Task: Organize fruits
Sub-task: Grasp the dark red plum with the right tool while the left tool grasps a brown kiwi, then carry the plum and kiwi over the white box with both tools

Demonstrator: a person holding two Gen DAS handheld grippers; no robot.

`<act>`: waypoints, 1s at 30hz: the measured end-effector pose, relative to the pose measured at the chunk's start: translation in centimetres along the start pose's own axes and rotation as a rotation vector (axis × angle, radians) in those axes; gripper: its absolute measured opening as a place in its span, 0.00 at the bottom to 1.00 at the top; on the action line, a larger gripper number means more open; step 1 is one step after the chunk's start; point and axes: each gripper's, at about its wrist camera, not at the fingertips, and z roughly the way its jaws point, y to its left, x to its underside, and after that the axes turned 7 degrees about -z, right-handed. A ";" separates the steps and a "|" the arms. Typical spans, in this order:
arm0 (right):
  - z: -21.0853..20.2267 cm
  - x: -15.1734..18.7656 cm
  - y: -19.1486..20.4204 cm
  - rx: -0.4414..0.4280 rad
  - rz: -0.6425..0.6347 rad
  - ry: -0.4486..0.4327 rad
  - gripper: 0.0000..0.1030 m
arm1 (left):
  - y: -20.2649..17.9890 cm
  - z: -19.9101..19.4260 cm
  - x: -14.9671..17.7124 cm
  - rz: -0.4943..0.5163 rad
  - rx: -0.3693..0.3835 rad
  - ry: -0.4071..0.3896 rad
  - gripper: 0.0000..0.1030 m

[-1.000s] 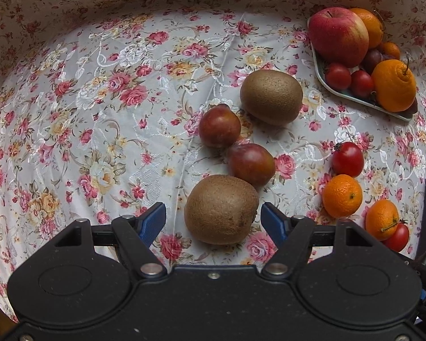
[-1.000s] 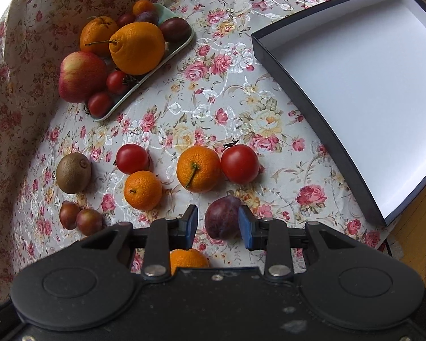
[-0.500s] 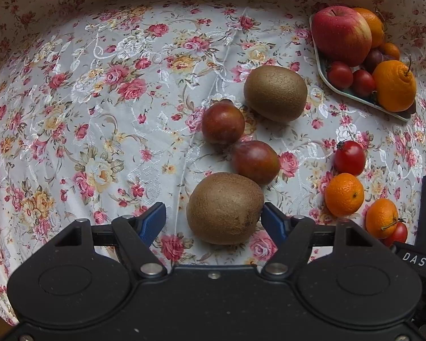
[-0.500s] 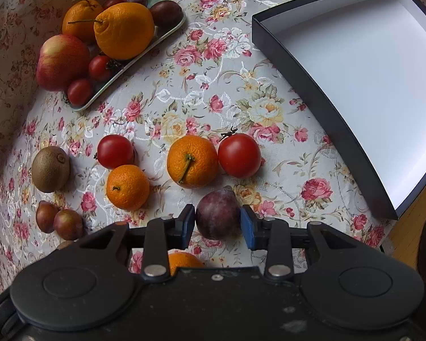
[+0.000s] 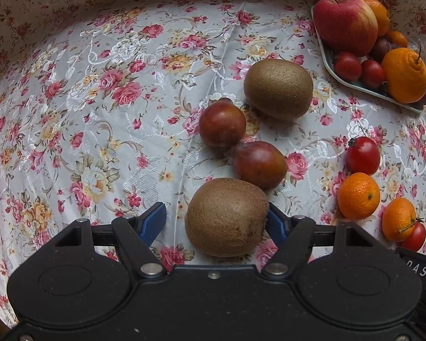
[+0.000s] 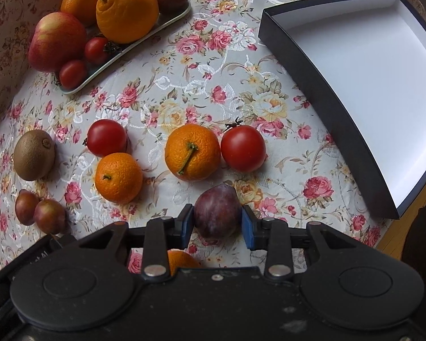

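In the left wrist view my left gripper (image 5: pixel 216 221) is open around a brown kiwi (image 5: pixel 227 217); the right pad touches it, the left pad stands apart. Two reddish plums (image 5: pixel 222 123) (image 5: pixel 260 164) and a second kiwi (image 5: pixel 278 88) lie just beyond. In the right wrist view my right gripper (image 6: pixel 217 226) is shut on a dark purple plum (image 6: pixel 217 211), held just above the cloth. Ahead lie two mandarins (image 6: pixel 191 152) (image 6: pixel 118 177) and two tomatoes (image 6: pixel 242 147) (image 6: pixel 106 137).
A pale green plate (image 6: pixel 133 48) at the far left holds an apple, oranges, tomatoes and plums. An open dark box with a white inside (image 6: pixel 369 65) lies at the right. Another mandarin (image 6: pixel 181 261) sits under the right gripper. The table edge is at the lower right.
My right gripper has moved forward and closed on the purple plum, lifting it slightly. My left gripper has edged right until its right pad touches the kiwi.
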 end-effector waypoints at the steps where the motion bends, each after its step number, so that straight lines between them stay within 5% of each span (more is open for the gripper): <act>1: 0.0 0.0 0.0 -0.001 0.000 0.001 0.35 | 0.0 0.0 0.0 0.000 -0.004 -0.002 0.73; 6: 0.0 0.0 0.0 0.004 -0.006 0.000 0.35 | 0.0 0.0 0.0 0.001 -0.010 0.006 0.72; 12: -0.2 0.0 0.1 0.008 -0.007 0.000 0.35 | -0.6 -0.6 0.1 0.026 0.018 0.011 0.58; 23: -0.7 -0.2 -0.2 -0.029 -0.003 0.016 0.35 | -0.9 -1.7 0.4 -0.004 -0.003 0.033 0.58; 30: -2.3 -0.3 -0.3 -0.049 -0.043 -0.052 0.35 | -1.1 -3.8 0.5 -0.011 -0.020 0.005 0.58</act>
